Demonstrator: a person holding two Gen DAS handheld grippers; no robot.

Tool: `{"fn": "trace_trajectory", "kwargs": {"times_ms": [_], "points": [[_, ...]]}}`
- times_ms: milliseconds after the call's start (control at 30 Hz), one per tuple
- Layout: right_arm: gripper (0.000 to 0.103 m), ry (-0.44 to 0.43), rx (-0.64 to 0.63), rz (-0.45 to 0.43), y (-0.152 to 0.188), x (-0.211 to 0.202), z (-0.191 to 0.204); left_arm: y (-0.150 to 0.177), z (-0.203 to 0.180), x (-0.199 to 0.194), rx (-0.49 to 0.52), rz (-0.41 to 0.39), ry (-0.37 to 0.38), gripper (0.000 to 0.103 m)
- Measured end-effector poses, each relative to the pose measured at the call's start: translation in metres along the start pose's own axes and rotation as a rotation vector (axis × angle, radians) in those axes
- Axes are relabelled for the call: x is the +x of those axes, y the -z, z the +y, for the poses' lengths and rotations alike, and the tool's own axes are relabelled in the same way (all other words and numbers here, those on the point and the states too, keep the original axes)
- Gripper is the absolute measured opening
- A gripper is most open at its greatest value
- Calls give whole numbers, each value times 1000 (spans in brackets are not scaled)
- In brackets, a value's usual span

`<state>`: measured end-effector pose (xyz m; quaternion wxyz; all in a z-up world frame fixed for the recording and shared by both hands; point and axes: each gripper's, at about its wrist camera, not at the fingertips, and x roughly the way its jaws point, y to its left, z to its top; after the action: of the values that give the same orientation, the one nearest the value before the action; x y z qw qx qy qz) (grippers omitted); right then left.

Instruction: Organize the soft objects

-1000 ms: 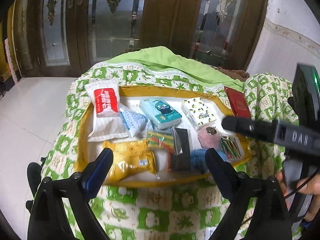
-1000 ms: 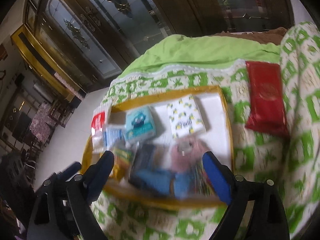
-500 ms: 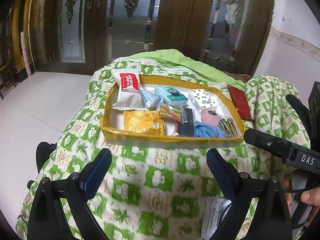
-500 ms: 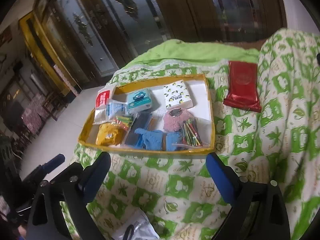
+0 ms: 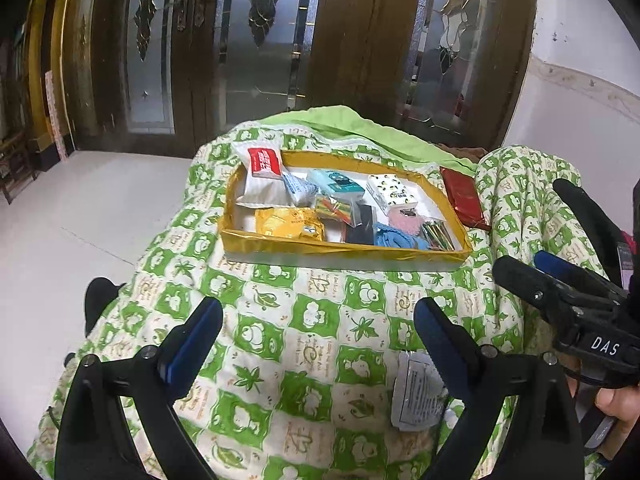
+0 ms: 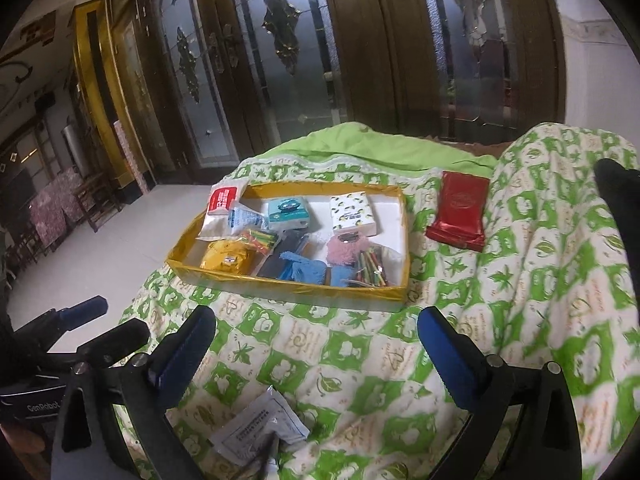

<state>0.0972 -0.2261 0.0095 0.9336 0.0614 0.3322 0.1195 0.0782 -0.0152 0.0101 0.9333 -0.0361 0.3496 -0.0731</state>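
Observation:
A yellow-rimmed tray [image 5: 340, 249] [image 6: 288, 285] lies on a green-and-white quilt [image 5: 304, 328] [image 6: 360, 352]. Inside are tissue packs, a red-and-white pouch [image 5: 262, 178], a yellow pouch [image 6: 226, 258], blue cloth [image 6: 308, 272], a pink fluffy item [image 6: 344, 249] and coloured sticks [image 6: 370, 268]. A red packet [image 5: 464, 198] [image 6: 460, 210] rests on the quilt right of the tray. A grey-white sachet [image 5: 416, 396] [image 6: 260, 426] lies on the quilt near me. My left gripper [image 5: 318, 336] stands open and empty short of the tray. My right gripper [image 6: 316, 344] is open and empty too, above the sachet.
Dark wooden doors with patterned glass [image 5: 260, 40] stand behind the bed. White tiled floor [image 5: 80, 216] runs along the left. A plain green sheet [image 6: 360, 144] covers the far end. A hand [image 5: 616, 400] grips the right gripper's handle at the left wrist view's right edge.
Both grippers have pulled back from the tray toward the near end of the quilt; the tray now looks smaller and farther. The grey-white sachet has come into view.

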Motion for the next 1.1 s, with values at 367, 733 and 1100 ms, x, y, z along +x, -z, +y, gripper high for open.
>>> {"fn": "trace_trajectory", "kwargs": {"times_ms": [367,733,1100], "points": [[102,28,20,-81,11,-42,7,3,-12,-27,75,-59,-103,100],[102,20,-12,-126,22,-81,30,-1,-24,-53,88,-103,-167,103],[102,37,11,-135,20,-92,28,-6,-21,-67,56,-120,-170,103]]}}
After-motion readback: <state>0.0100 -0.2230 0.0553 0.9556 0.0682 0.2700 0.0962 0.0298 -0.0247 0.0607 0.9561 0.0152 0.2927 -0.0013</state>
